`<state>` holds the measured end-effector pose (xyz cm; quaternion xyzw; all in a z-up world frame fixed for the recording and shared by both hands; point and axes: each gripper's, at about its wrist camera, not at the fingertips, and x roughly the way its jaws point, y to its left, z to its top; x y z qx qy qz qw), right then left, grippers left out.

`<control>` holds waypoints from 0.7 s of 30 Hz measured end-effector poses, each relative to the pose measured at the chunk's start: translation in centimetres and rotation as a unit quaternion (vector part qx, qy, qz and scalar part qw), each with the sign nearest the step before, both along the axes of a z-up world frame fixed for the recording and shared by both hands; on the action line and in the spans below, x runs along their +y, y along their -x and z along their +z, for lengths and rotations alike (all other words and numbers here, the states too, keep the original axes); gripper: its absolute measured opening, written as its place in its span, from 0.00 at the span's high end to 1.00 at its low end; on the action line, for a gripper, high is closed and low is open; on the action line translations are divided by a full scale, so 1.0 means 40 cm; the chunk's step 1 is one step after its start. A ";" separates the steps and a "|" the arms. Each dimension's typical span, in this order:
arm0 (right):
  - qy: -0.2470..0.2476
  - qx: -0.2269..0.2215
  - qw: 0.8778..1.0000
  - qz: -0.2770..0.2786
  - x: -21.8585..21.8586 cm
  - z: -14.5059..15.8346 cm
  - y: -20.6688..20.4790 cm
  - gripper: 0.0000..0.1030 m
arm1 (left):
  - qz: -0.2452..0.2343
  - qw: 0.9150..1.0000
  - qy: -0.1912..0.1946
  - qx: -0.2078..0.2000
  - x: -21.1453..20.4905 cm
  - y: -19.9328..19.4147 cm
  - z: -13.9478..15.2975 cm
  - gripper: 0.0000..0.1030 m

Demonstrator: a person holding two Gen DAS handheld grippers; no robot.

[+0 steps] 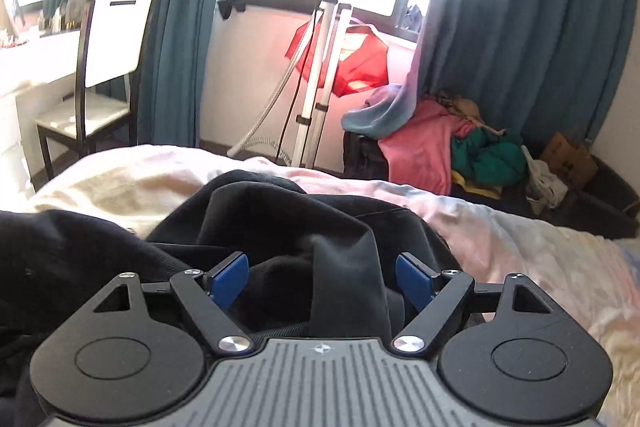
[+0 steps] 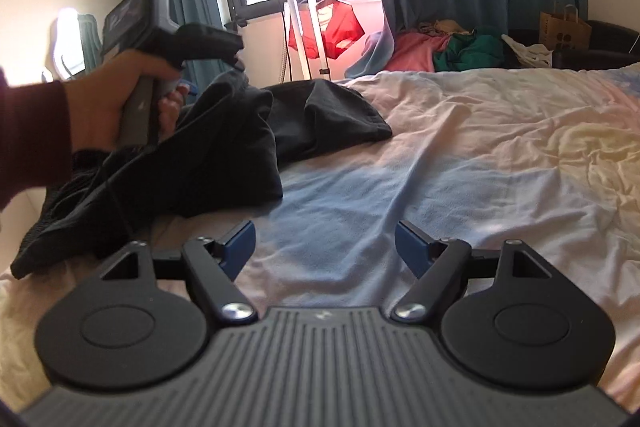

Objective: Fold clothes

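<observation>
Black garment (image 1: pixel 280 227) lies between the wide-open left hand-held gripper (image 1: pixel 322 281) (right (image 2: pixel 325 245) open, empty).

The crumpled garment (image 2: pixel 224 147) is black, and the bedsheet (image 2: pixel 460 155) beneath it is washed in pale pink, blue and cream. The curtains (image 1: pixel 532 39) are teal; the tongs' pads (image 1: pixel 230 281) are blue.

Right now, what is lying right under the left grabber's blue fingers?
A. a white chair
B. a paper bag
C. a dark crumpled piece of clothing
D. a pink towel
C: in the left wrist view the left gripper has its blue fingers spread over the dark crumpled garment on the bed, not clamped on it.
</observation>
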<state>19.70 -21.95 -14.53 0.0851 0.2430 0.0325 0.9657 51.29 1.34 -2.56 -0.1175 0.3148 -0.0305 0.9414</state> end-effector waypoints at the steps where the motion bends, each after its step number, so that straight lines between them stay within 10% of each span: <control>1: -0.002 0.001 1.000 -0.003 -0.002 -0.011 -0.013 0.24 | 0.015 1.000 0.009 0.011 -0.002 -0.041 -0.007 0.29; 4: -0.012 0.005 1.000 -0.013 -0.011 -0.039 -0.045 0.24 | 0.021 0.999 0.024 0.020 -0.005 -0.117 -0.018 0.45; 6: -0.022 0.012 0.999 -0.020 -0.022 -0.054 -0.061 0.24 | 0.011 0.999 -0.020 0.024 -0.033 -0.136 -0.014 0.85; 13: -0.033 0.014 0.998 -0.055 -0.049 -0.059 -0.066 0.24 | -0.023 0.993 -0.101 -0.051 -0.070 0.028 0.105 0.96; 21: -0.024 -0.026 0.997 -0.063 -0.048 0.003 0.019 0.24 | -0.127 0.978 -0.095 -0.137 -0.006 0.501 0.186 0.96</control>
